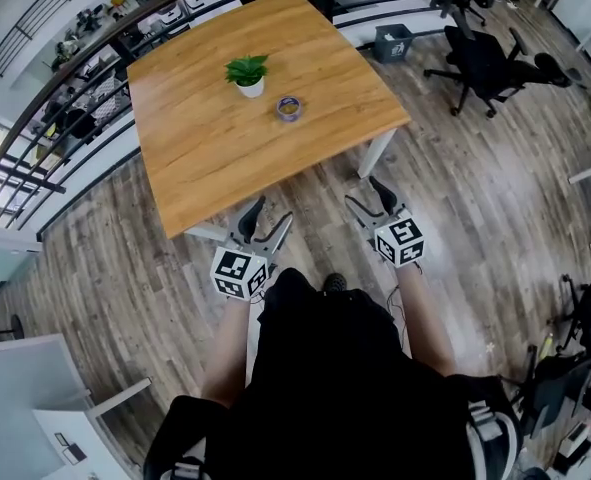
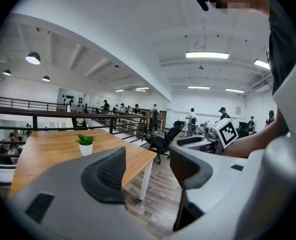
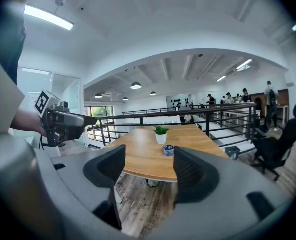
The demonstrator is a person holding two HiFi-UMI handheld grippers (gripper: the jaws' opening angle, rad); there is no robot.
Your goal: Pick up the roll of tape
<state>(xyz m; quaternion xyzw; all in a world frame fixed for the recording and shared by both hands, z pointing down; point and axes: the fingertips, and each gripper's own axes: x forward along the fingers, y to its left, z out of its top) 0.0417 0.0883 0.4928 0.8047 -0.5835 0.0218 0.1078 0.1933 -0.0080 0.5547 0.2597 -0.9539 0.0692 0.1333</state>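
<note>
A small roll of tape (image 1: 289, 108) lies flat on the wooden table (image 1: 215, 148), just right of a potted plant (image 1: 247, 74). In the right gripper view the tape (image 3: 168, 150) shows far ahead between the jaws, beside the plant (image 3: 161, 134). My left gripper (image 1: 267, 220) and right gripper (image 1: 368, 196) hover open over the floor, short of the table's near edge, with nothing between their fingers. The left gripper (image 2: 146, 170) faces the table's corner and the plant (image 2: 85, 145); the tape is not seen in that view.
A black railing (image 1: 55, 78) runs along the table's far and left sides. A black office chair (image 1: 485, 66) and a small bin (image 1: 393, 42) stand to the right. White table legs (image 1: 375, 154) sit under the near edge. Wood floor surrounds me.
</note>
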